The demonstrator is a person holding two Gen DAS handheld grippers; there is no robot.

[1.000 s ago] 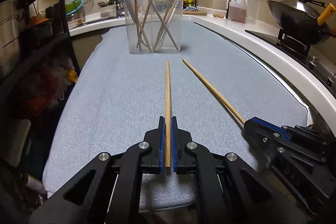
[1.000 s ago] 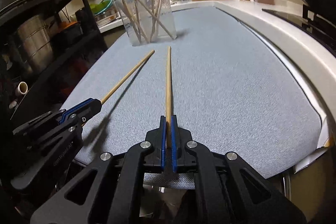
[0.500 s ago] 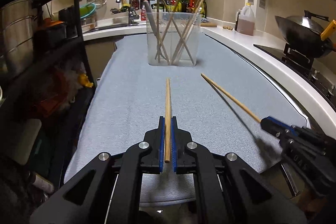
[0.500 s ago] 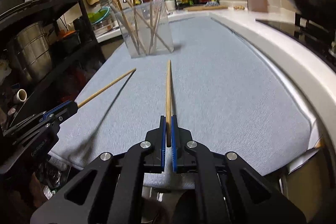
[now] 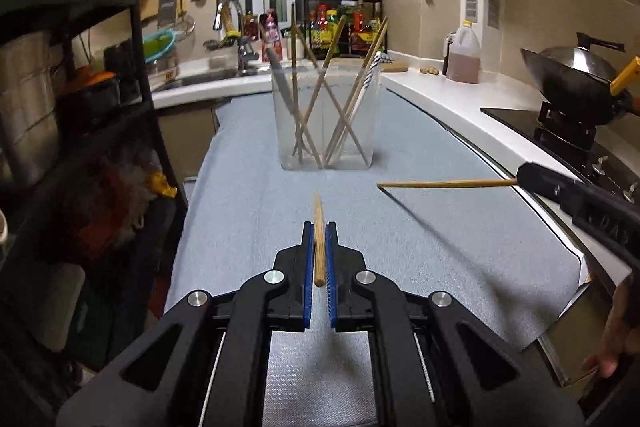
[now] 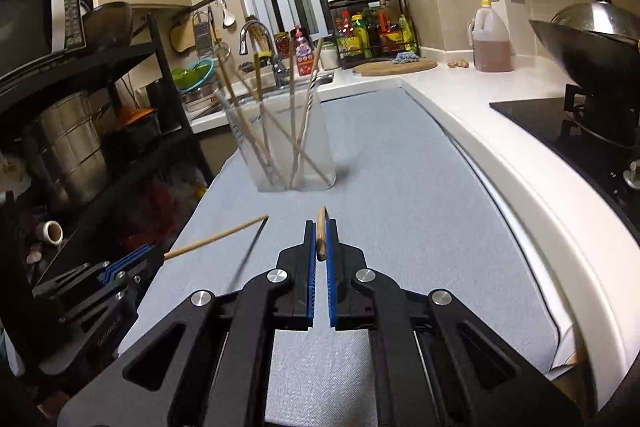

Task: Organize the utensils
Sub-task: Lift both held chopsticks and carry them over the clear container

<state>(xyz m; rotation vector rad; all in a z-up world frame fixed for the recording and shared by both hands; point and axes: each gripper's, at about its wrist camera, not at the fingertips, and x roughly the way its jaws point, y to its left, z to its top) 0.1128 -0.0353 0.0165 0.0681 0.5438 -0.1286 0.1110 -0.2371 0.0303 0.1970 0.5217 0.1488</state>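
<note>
Two chopsticks are up off the grey cloth [image 5: 460,247], one in each gripper. The left gripper [image 5: 319,227] is clenched on the left chopstick [image 5: 319,239], blue pads pinching it near its butt end, and from its own camera the stick's long axis runs straight ahead, foreshortened, tip aimed toward the clear container [image 5: 325,119] at the far middle of the cloth. The right gripper [image 6: 320,227] is likewise clamped on the right chopstick [image 6: 321,233], again seen almost end-on, its tip aimed at the cloth just short of the container's base. Now the cross-views give the real lengths: the left wrist camera catches the right chopstick side-on, nearly level across the frame, tip pointing left and hanging above its own shadow on the cloth, with the right gripper's black body entering from the right edge and a bit of the person's hand [image 5: 616,339] low in that corner. The right wrist camera shows the left chopstick slanting up and to the right from the left gripper at lower left, tip well short of the container. Inside that container stand several wooden chopsticks, a grey one and a striped one, all leaning crosswise against its walls with their tops above the rim.
</note>
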